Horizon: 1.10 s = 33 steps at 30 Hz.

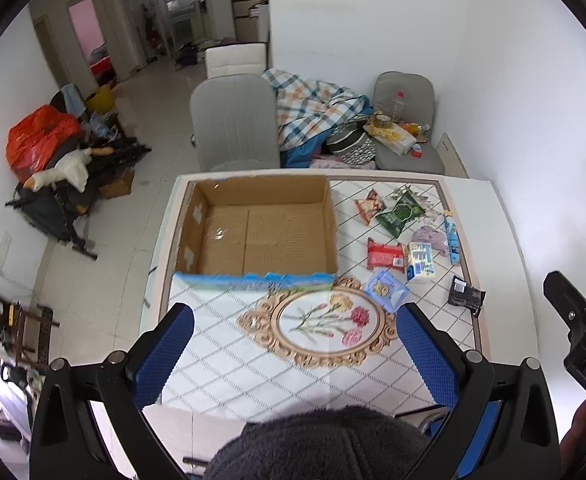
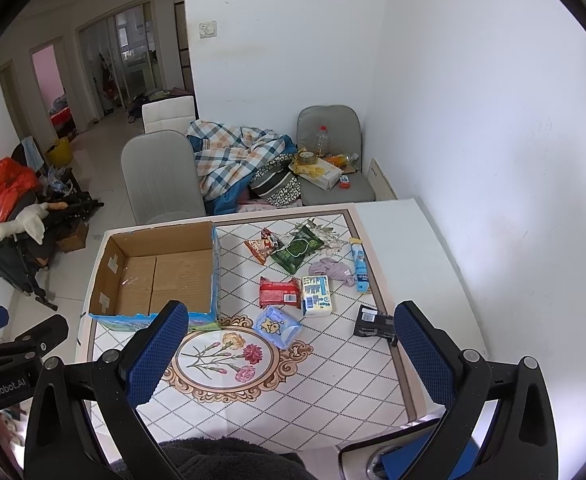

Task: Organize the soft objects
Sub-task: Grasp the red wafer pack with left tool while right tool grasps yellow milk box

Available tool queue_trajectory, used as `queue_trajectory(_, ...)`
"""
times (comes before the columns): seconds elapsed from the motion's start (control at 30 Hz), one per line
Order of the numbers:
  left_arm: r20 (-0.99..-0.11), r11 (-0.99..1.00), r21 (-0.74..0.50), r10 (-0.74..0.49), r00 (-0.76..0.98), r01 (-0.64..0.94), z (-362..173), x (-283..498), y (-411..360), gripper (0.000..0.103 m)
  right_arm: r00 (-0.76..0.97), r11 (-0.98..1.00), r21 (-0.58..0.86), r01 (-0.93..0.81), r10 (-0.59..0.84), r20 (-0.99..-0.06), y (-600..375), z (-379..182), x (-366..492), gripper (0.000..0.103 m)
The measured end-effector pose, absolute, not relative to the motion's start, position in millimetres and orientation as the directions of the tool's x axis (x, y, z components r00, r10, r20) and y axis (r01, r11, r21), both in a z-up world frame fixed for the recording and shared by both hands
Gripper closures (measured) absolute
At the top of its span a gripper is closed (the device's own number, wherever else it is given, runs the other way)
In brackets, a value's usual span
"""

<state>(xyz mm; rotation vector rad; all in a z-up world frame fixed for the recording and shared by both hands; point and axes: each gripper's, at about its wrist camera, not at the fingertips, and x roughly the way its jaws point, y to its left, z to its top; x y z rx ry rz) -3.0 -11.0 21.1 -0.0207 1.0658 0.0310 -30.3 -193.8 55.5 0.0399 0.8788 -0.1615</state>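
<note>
Brown cardboard makes the big open box [image 2: 161, 272] on the left side of the table [image 2: 333, 380], and nothing is in it yet, so it looks like the place where the soft things should go. The soft packs lie in a loose bunch to the right of the box. There is a red pack [image 2: 279, 291], a white tissue pack [image 2: 316, 295], a light blue pack [image 2: 277, 327] nearest us, a green pack [image 2: 297, 251] farther back, and a small purple cloth [image 2: 333, 271] beside a thin blue tube [image 2: 360, 266]. A black packet [image 2: 374, 322] sits near the right edge, apart from the others. The left gripper [image 1: 295, 360] is spread wide and holds nothing. The right gripper [image 2: 289, 360] is spread wide too, with nothing between its blue pads [image 2: 423, 356]. Both hang above the near side of the table, not touching any pack. I think they are held high and open so the person can see everything and choose a first pack. The light blue pack looks easiest to reach.
</note>
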Motion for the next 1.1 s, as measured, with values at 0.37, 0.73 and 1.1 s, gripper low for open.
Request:
queue_trajectory(0.37,-0.947,0.983,0.025,-0.034,0.32,0.18,-93.2,122.8,-95.0,0.0,0.471,0.946,0.018,0.324,-0.145,-0.87,-309.1,-28.1,33.9,0.0)
queue_trajectory(0.73,-0.993,0.926,0.105,0.076,0.095,0.363,-253.2,222.4,-176.6,0.0,0.178,0.952,0.07,0.297,0.017,-0.984,-363.1,-247.5,159.5,0.0)
queue_trajectory(1.1,-0.982,0.728,0.168,0.181,0.05,0.665,-336.5,249.4,-220.9,0.0,-0.026,0.941,0.145,0.307,0.16,-0.987,-357.5,-395.3,241.8,0.033)
